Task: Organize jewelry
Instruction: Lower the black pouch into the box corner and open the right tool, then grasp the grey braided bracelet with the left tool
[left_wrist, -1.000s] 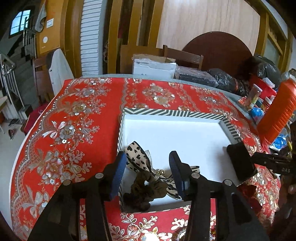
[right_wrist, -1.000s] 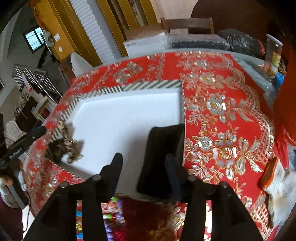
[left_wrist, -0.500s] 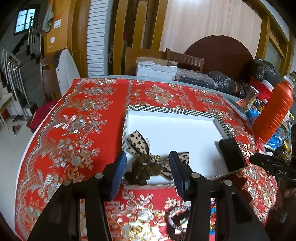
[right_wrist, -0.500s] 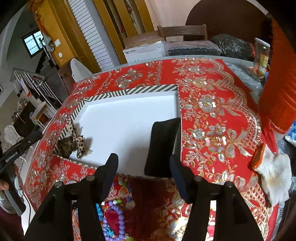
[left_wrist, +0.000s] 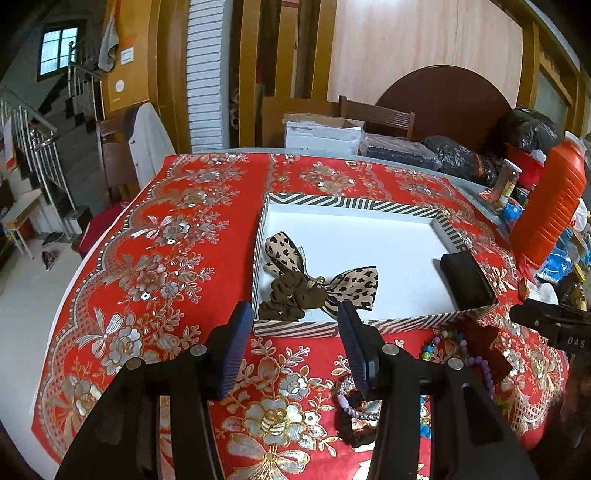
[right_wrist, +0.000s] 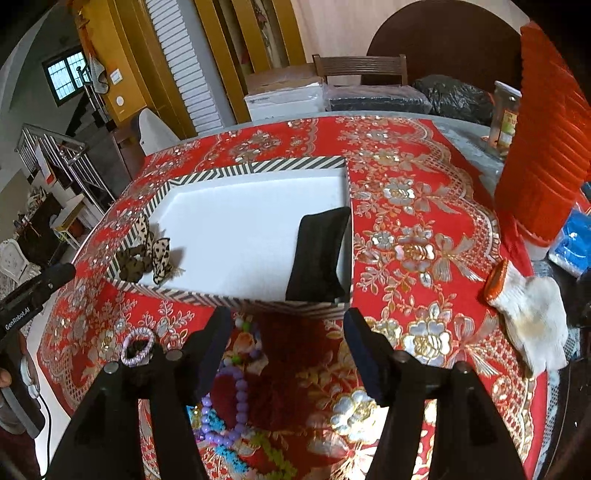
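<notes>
Left wrist view looks over a round surface (left_wrist: 207, 206) covered in a red cloth with gold and silver flowers. On it sits a shallow striped box (left_wrist: 354, 201) with a white floor. A leopard-print bow (left_wrist: 349, 282) and a dark brown scrunchie (left_wrist: 286, 297) lie together in the box's near left corner, touching each other. A black case (left_wrist: 467, 280) lies in the near right corner, against the right wall. The left claw (left_wrist: 291, 338) hangs just before the box's near wall with its jaws spread and nothing between them. Outside the box, by the near wall, a purple hair tie (left_wrist: 351, 400) and loose coloured beads (left_wrist: 439, 341) lie on the cloth.

From the right wrist view, the right claw (right_wrist: 286, 341) is likewise released and empty, poised above a purple bead bracelet (right_wrist: 236, 402) and a tangle of coloured strands just outside the box's near wall (right_wrist: 258, 302). The black case (right_wrist: 319, 254) lies just inside that wall. A purple hair tie (right_wrist: 137, 347) rests to the left. An orange jug (right_wrist: 546, 147) stands at the far right, and a white work glove (right_wrist: 532, 319) lies near it.
</notes>
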